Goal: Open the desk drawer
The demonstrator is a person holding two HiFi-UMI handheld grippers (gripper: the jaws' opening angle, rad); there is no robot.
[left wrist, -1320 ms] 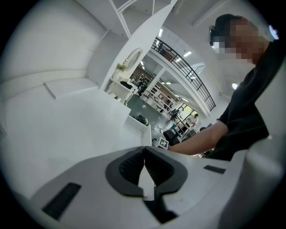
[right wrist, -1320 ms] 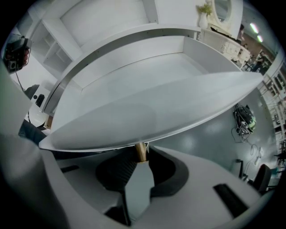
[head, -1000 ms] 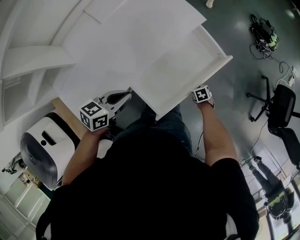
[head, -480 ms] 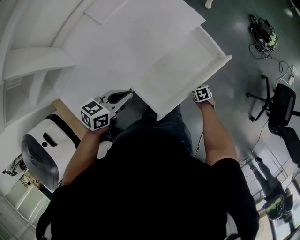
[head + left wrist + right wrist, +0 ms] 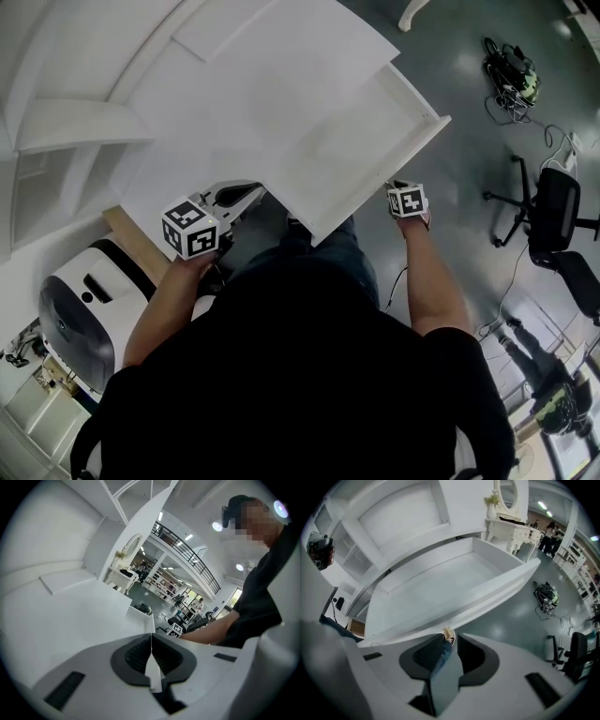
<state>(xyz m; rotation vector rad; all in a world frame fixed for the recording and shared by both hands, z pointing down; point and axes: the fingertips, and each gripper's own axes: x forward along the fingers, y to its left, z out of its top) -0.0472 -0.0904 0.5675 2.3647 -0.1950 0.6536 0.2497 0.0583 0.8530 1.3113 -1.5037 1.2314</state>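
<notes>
The white desk drawer (image 5: 361,141) stands pulled out from under the desk top (image 5: 253,84), and its inside is bare. My right gripper (image 5: 405,194) hangs at the right end of the drawer front (image 5: 454,609) and points steeply down. Its jaws have just been opening and now stand open (image 5: 451,639); nothing is between them, only a leg and shoe far below. My left gripper (image 5: 249,195) rests level at the desk's near edge, left of the drawer. Its pads meet (image 5: 151,639), shut on nothing.
A white rounded appliance (image 5: 80,309) stands on the floor at the left beside a wooden board (image 5: 122,230). White shelves (image 5: 56,141) flank the desk. An office chair (image 5: 553,216) and a tangle of cables (image 5: 506,70) are on the grey floor at the right.
The right gripper has risen a little and drawn slightly away from the drawer front. The left gripper has stayed put.
</notes>
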